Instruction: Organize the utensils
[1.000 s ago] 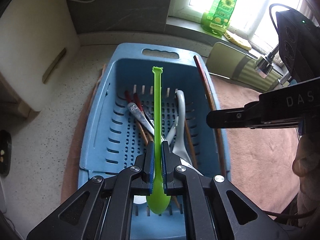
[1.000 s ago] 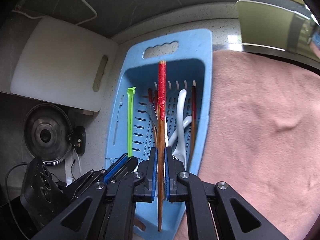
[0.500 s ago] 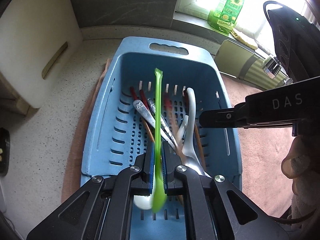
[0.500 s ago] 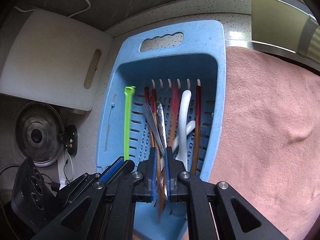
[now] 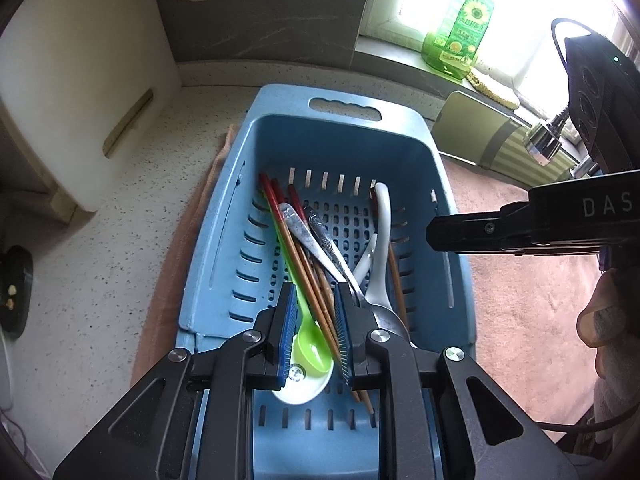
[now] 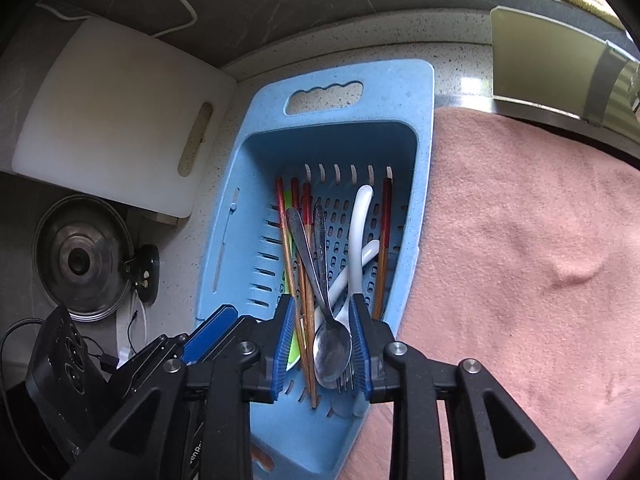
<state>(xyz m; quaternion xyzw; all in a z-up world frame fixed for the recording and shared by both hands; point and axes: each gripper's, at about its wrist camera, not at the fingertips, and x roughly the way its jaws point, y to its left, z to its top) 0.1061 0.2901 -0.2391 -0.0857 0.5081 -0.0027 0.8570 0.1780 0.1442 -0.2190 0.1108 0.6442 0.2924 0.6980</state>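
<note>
Two hand-held grippers hang over a blue basket (image 5: 440, 184) of mixed cutlery on a speckled kitchen counter, both with jaws parted and nothing between them. The left gripper (image 5: 316, 328) stands above the basket's near end, its blue pads straddling the bowl of a green spoon (image 5: 310, 340) without visibly touching it; the spoon lies flat along the basket's left half, its handle pointing toward the cut-out grip at the far end. The right gripper (image 6: 320, 344) sits likewise at the near end, framing the bowl of a steel spoon (image 6: 332, 348).

Everything in the basket runs the same way: red-tipped chopsticks (image 5: 304, 272), a second patterned steel handle (image 6: 320, 236) and two white ceramic spoons (image 6: 356, 240) all lie lengthwise, near end to far end, crossing one another in the middle (one chopstick keeps apart, against the right wall). That shared long axis points straight away from both grippers, so any next pick would likely mean closing across a handle from the side.

The utensils appear gathered, and the task looks near its end, though a pink cloth (image 6: 540, 260) right of the basket is only partly in view. A white cutting board (image 6: 112, 120) leans left of the basket.
</note>
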